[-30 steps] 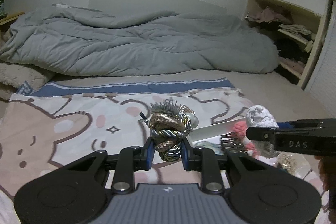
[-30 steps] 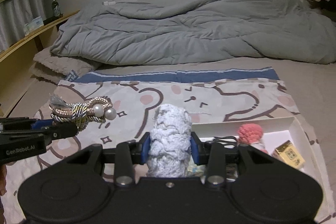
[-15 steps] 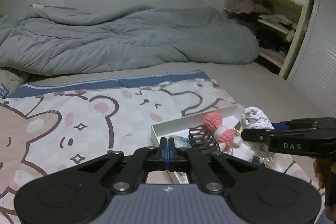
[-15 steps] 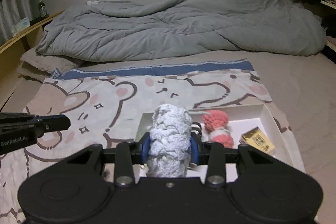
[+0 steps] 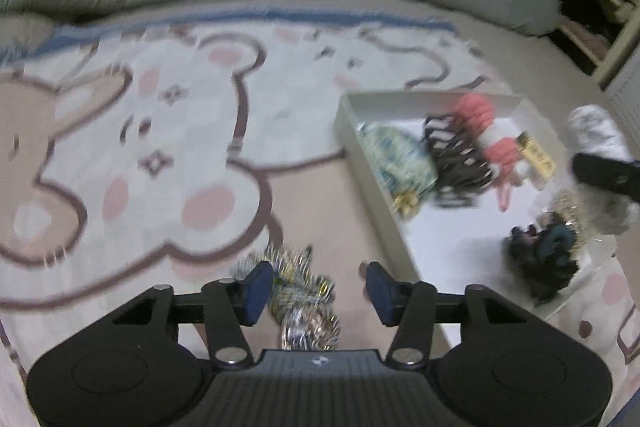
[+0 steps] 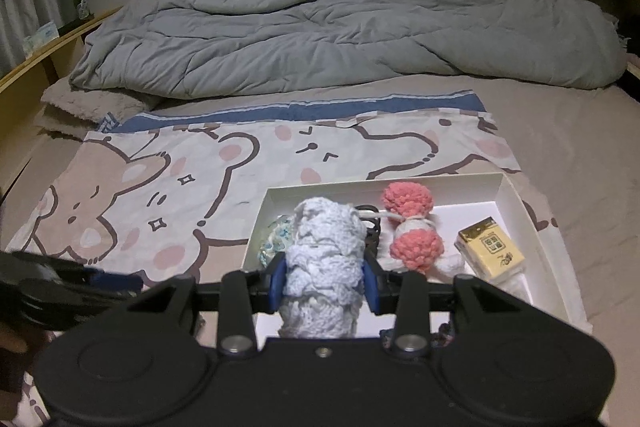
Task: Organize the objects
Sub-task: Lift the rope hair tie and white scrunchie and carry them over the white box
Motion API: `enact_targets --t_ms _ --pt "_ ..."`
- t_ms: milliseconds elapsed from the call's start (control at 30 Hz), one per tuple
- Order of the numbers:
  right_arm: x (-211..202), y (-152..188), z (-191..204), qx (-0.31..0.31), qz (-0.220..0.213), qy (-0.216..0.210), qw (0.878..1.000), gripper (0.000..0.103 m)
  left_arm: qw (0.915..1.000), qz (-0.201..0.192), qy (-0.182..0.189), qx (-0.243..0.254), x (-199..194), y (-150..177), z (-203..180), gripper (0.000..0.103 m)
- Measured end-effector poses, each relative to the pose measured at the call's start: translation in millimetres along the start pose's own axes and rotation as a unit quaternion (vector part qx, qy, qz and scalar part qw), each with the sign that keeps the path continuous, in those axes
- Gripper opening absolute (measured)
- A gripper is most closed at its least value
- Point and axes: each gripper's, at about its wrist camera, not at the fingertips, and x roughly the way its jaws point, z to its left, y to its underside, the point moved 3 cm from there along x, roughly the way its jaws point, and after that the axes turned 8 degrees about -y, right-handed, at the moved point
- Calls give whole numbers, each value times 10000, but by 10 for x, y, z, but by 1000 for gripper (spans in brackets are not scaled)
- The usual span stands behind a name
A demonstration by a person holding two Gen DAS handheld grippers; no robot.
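1. Bed [image 6: 560, 147] carried a bear-print sheet [image 5: 160, 131]; a white box [image 6: 516, 203] sat at the sheet's near right corner.
2. Box already held a pink pom-pom tie [image 6: 408, 227], a yellow carton [image 6: 490, 253] and a black claw clip [image 5: 456, 163].
3. Right tool [image 6: 323, 279] was pinching a white crochet scrunchie [image 6: 324, 259] over the box's near left corner. Judged light, soft and compressible; a mid-body grip should suit.
4. Left tool [image 5: 316, 287] was opening, pads clear of the gold-and-silver rope tie [image 5: 304, 303] lying on the sheet beside the box's left wall. Judged light, limp; take it at the knot.
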Motion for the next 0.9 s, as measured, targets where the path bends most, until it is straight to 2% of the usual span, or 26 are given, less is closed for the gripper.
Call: enact_targets --t_ms 200,333,367,400,567,900 --pt "21 -23 71 -22 -13 -89 10000 40 9980 558 9 -300 355 126 48 53" --pt "42 -36 103 -41 -10 -122 9999 40 9982 555 -136 -179 464 147 32 49" --pt "47 -40 108 -43 -10 -129 9999 40 9983 531 -185 -144 471 144 31 43" --pt "51 -41 115 -46 -8 -133 9999 40 9984 517 -222 -73 478 145 20 43" --pt "64 -39 118 -52 7 -140 9999 40 9992 160 -303 196 340 97 -29 41" --pt "19 -68 127 -2 -104 -153 9998 40 9972 -689 -185 205 -159 -86 -97 41"
